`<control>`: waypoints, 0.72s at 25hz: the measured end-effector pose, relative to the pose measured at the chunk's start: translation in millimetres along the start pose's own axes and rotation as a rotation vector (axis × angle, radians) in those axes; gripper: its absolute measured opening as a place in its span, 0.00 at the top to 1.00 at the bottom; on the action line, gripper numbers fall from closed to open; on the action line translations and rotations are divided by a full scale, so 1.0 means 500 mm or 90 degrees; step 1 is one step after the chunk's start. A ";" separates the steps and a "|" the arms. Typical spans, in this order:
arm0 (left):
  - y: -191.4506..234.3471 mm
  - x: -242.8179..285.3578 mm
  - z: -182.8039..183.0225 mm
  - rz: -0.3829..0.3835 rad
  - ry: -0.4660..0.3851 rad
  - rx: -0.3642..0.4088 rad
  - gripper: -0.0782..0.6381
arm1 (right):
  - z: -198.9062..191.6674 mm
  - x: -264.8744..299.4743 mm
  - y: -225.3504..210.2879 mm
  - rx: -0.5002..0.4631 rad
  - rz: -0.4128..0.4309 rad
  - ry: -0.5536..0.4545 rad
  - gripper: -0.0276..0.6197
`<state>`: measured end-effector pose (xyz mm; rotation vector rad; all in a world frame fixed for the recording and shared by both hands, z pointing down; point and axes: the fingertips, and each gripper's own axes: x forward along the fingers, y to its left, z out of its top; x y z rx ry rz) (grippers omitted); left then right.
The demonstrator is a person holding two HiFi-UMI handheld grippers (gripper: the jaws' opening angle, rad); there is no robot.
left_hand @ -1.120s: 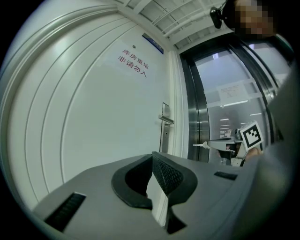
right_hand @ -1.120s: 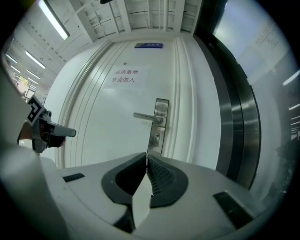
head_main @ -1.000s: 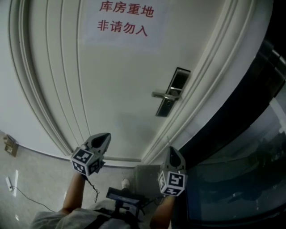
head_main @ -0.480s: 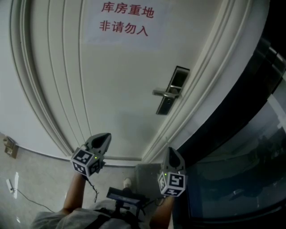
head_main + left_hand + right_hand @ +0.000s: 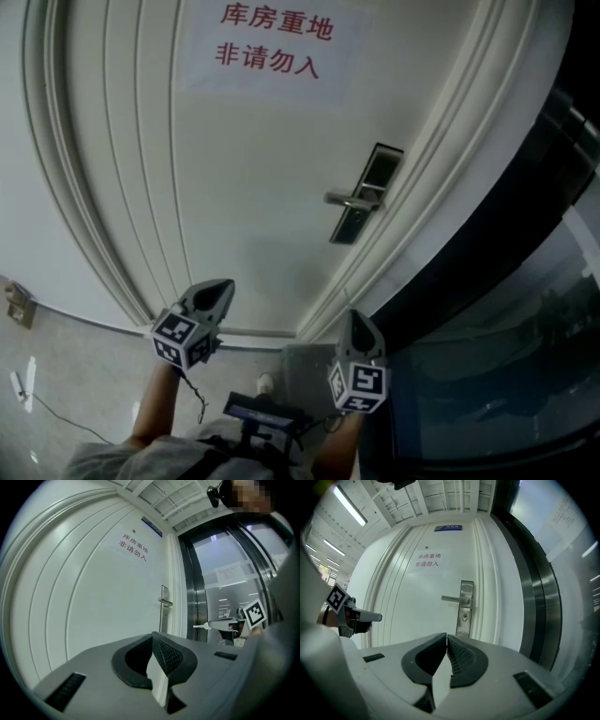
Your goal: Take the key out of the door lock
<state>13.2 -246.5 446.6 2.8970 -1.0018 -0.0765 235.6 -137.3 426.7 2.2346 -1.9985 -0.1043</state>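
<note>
A white door (image 5: 253, 178) carries a silver lock plate (image 5: 366, 192) with a lever handle (image 5: 349, 199). In the right gripper view the keyhole (image 5: 464, 617) sits below the handle (image 5: 454, 599); whatever is in it is too small to make out. My left gripper (image 5: 223, 284) hangs low at the left, well short of the door, jaws shut and empty (image 5: 152, 634). My right gripper (image 5: 354, 315) is low at the right, below the lock and apart from it, jaws shut with nothing between them (image 5: 446, 635).
A paper sign with red characters (image 5: 272, 42) is stuck high on the door. Thick moulded door frame (image 5: 441, 169) and a dark glass wall (image 5: 497, 319) stand at the right. A cable (image 5: 28, 398) lies on the floor at the left.
The head view has drifted slightly, so the door and sign sit a little lower and to the right. Both grippers stay shut and almost still.
</note>
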 end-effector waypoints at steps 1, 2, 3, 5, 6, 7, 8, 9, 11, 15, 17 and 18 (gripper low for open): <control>0.002 0.000 -0.001 0.001 0.001 -0.001 0.88 | 0.000 0.001 0.000 0.000 0.000 0.000 0.93; 0.003 0.000 -0.001 0.002 0.001 -0.002 0.88 | 0.001 0.003 0.000 -0.001 0.000 0.000 0.93; 0.004 0.000 -0.002 0.002 0.001 -0.003 0.88 | 0.000 0.004 0.000 -0.002 0.001 0.001 0.93; 0.007 0.001 -0.003 0.004 0.001 -0.006 0.88 | 0.000 0.007 0.002 -0.003 0.005 -0.001 0.93; 0.009 0.001 -0.004 0.004 0.001 -0.007 0.88 | -0.001 0.009 0.003 -0.003 0.007 -0.002 0.93; 0.010 0.001 -0.004 0.005 0.002 -0.007 0.88 | -0.001 0.010 0.004 -0.002 0.007 0.000 0.93; 0.011 0.001 -0.005 0.005 0.002 -0.007 0.88 | -0.001 0.011 0.005 0.000 0.007 0.002 0.93; 0.012 0.002 -0.004 0.005 0.003 -0.008 0.88 | -0.001 0.011 0.007 0.003 0.008 0.004 0.93; 0.012 0.004 -0.003 0.004 0.003 -0.009 0.88 | 0.000 0.013 0.012 0.008 0.013 0.005 0.93; 0.015 0.011 -0.003 0.000 0.006 -0.008 0.88 | 0.001 0.022 0.019 0.009 0.018 0.005 0.93; 0.018 0.015 -0.003 -0.003 0.006 -0.008 0.88 | -0.001 0.028 0.022 0.009 0.021 0.006 0.93; 0.020 0.017 -0.002 -0.004 0.006 -0.008 0.88 | -0.002 0.031 0.023 0.009 0.022 0.007 0.93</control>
